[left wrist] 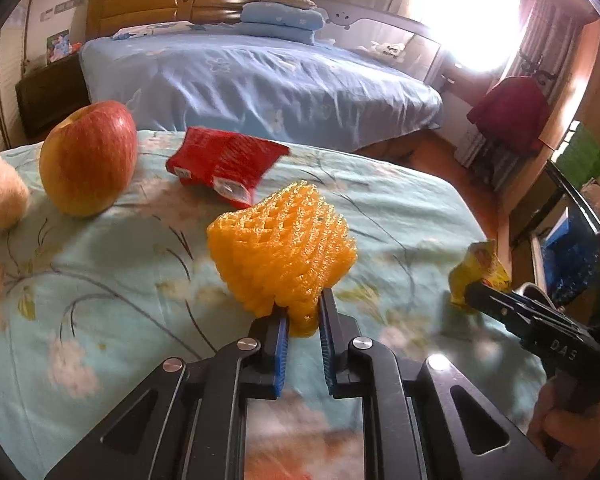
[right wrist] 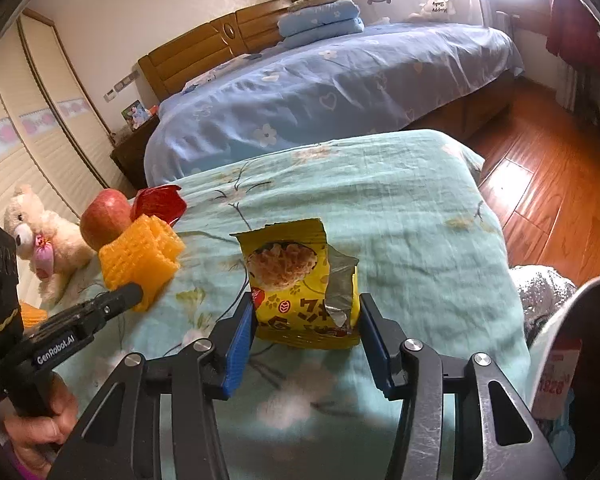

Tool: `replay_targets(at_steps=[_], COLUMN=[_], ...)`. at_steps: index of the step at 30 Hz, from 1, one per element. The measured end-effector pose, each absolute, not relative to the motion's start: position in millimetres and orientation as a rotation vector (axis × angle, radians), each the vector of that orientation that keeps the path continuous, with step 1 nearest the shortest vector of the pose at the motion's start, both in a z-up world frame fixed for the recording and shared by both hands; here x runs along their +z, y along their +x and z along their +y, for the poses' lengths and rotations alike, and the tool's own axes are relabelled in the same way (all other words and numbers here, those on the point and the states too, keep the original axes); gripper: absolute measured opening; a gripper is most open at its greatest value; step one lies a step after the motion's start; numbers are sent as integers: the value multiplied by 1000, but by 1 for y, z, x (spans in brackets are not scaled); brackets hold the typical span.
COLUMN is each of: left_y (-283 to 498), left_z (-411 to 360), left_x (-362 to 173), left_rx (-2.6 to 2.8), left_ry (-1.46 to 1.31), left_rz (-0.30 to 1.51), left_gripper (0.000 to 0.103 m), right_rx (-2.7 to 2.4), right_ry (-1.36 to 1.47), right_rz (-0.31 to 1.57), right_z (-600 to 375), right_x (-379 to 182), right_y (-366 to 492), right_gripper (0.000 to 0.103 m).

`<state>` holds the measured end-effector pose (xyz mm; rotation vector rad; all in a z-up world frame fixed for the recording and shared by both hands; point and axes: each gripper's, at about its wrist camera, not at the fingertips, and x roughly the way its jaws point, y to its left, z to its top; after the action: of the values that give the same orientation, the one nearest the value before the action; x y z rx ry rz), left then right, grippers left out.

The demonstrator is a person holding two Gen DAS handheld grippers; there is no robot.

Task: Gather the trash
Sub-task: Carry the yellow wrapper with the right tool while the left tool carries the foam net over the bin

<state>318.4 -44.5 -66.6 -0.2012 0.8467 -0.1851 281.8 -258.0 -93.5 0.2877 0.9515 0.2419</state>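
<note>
My left gripper [left wrist: 303, 312] is shut on the lower corner of an orange foam fruit net [left wrist: 284, 252], held just above the floral teal cloth [left wrist: 100, 280]. The net also shows in the right wrist view [right wrist: 140, 256], with the left gripper [right wrist: 136, 294] at it. My right gripper [right wrist: 306, 320] is shut on a torn yellow snack wrapper [right wrist: 296, 280], which stands upright between the blue pads. The wrapper shows at the right in the left wrist view [left wrist: 478, 276]. A crumpled red wrapper [left wrist: 224, 164] lies on the cloth behind the net.
A red-yellow apple [left wrist: 88, 158] sits at the left, next to a cream teddy bear [right wrist: 44, 240]. A bed with a blue quilt [left wrist: 260, 80] stands beyond. Wooden floor [right wrist: 548, 184] lies at the right. A white bag or bin rim [right wrist: 556, 340] is at the right edge.
</note>
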Motion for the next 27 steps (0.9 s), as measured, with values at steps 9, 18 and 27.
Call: replay_targets(at_steps=[9,18,27], left_y=[279,243,214], left_z=[-71,-93,-111], left_x=[-56,-49,-41], left_rx=[-251,-285,-302], left_ry=[-184,-146,-107], left_rz=[832,827,818], left_gripper=[12,12,12], right_rx=[241,232,218], right_ry=[310,322,328], right_rz=[929,913,879], right_z=[-267,-277,-290], right_x=[-79,-68,-55], right_y=[246,207,175], right_gripper=[51,51,51])
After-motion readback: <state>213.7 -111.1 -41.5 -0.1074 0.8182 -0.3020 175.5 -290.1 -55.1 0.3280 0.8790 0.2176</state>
